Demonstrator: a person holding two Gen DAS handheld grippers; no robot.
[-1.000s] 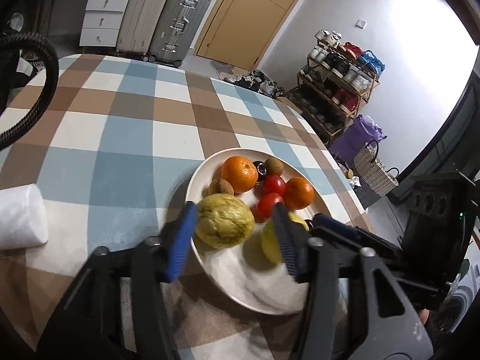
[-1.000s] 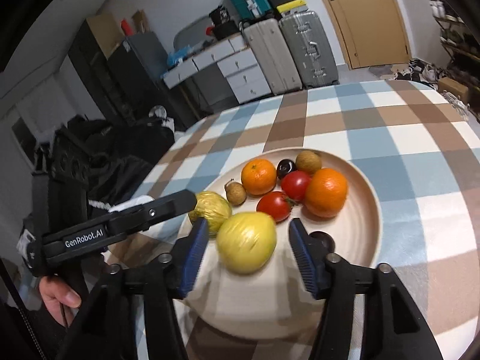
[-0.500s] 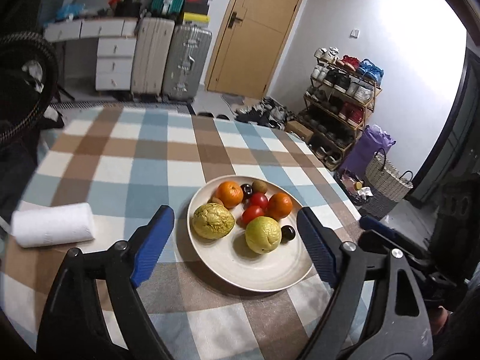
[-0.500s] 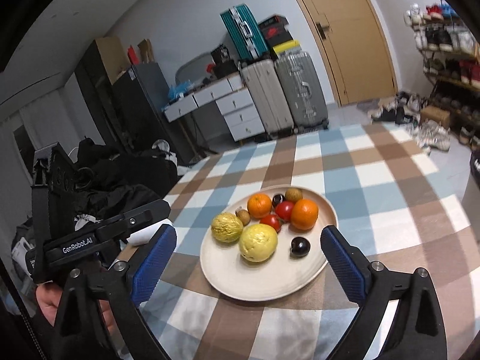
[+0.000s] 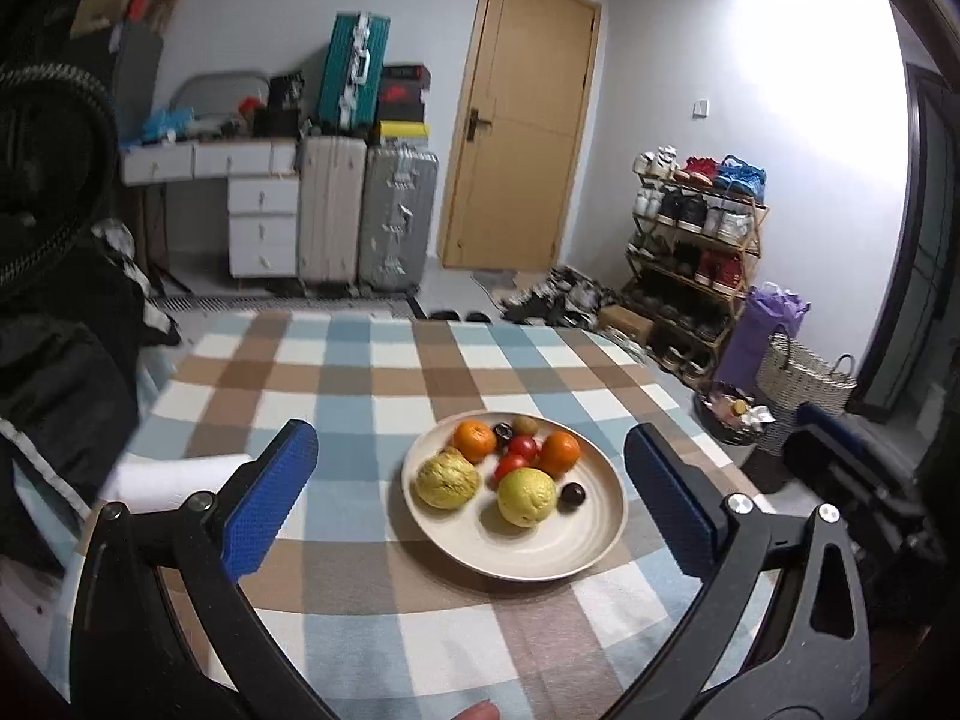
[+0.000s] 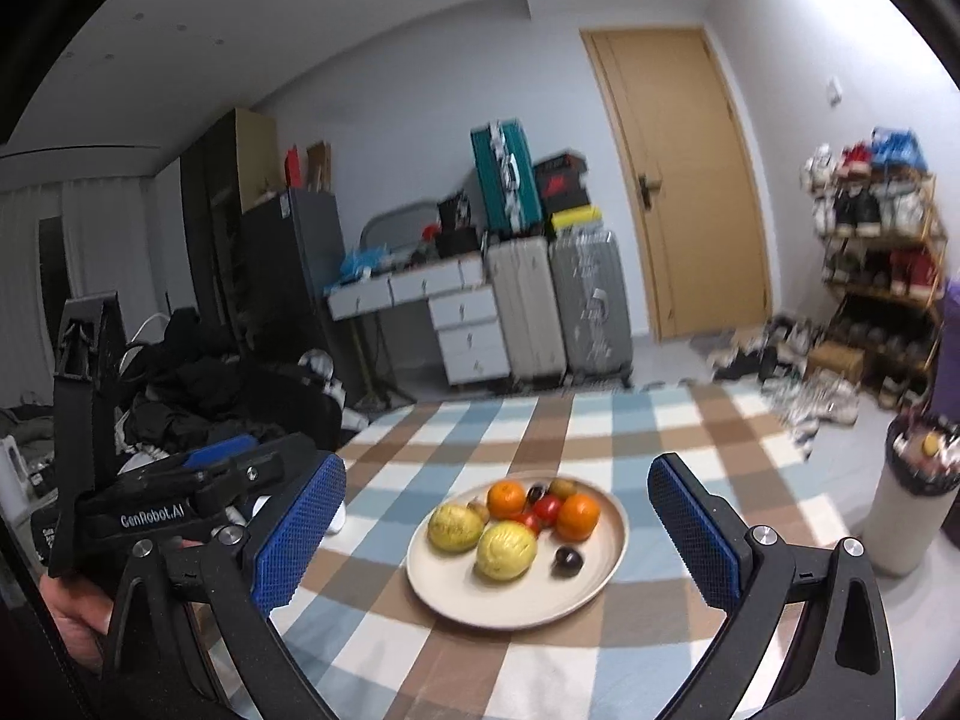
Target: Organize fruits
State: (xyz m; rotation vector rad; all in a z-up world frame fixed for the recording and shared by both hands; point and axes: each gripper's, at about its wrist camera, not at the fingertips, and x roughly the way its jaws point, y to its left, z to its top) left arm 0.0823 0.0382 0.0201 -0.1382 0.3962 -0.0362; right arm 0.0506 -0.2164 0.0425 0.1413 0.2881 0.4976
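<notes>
Left gripper nearest, jaws wide apart, holding nothing, raised above near edge of counter. Right gripper same: jaws spread, empty, well clear of fruit. Judgement: both held back because sorting looks complete. Plate in middle of checked counter, all fruits on it. Two yellow-green fruits at front, dark plum beside, tomatoes and oranges behind. White roll to left of plate. Farther: suitcases, door.
</notes>
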